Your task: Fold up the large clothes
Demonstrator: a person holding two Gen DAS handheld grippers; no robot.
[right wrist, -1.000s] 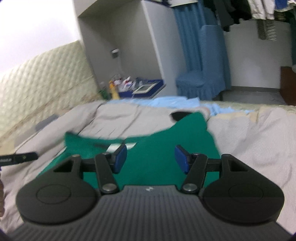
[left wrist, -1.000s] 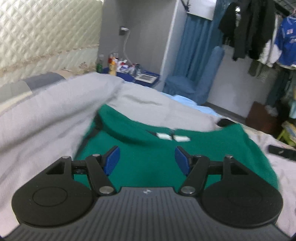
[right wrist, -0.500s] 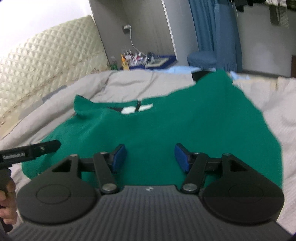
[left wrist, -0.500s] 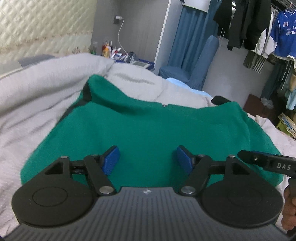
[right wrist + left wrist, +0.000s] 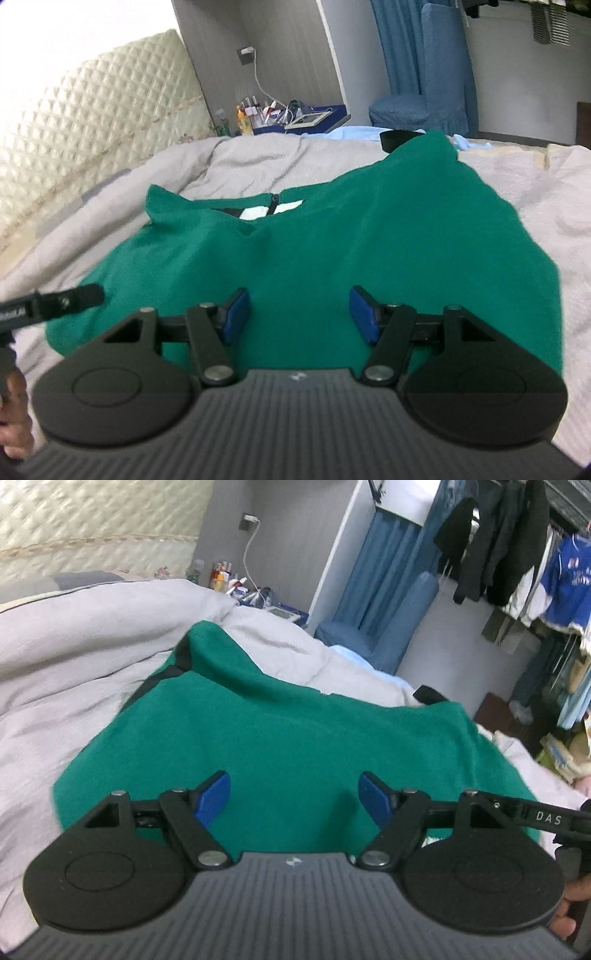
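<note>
A large green garment (image 5: 295,731) lies spread on the grey bed cover, collar with white labels (image 5: 269,211) at the far side. It also fills the middle of the right wrist view (image 5: 369,240). My left gripper (image 5: 293,799) is open and empty, just above the garment's near hem on the left. My right gripper (image 5: 297,314) is open and empty, above the near hem on the right. Each gripper's side shows at the edge of the other's view: the right one in the left wrist view (image 5: 546,818), the left one in the right wrist view (image 5: 51,301).
The grey bed cover (image 5: 74,672) bunches up on the left. A quilted headboard (image 5: 92,122) stands behind. A nightstand with bottles (image 5: 266,114), a blue covered chair (image 5: 424,99) and hanging clothes (image 5: 498,546) lie beyond the bed.
Both grippers have come closer to the garment's near hem and lower over it. The garment now lies flatter and fills more of both views. Both stay open.
</note>
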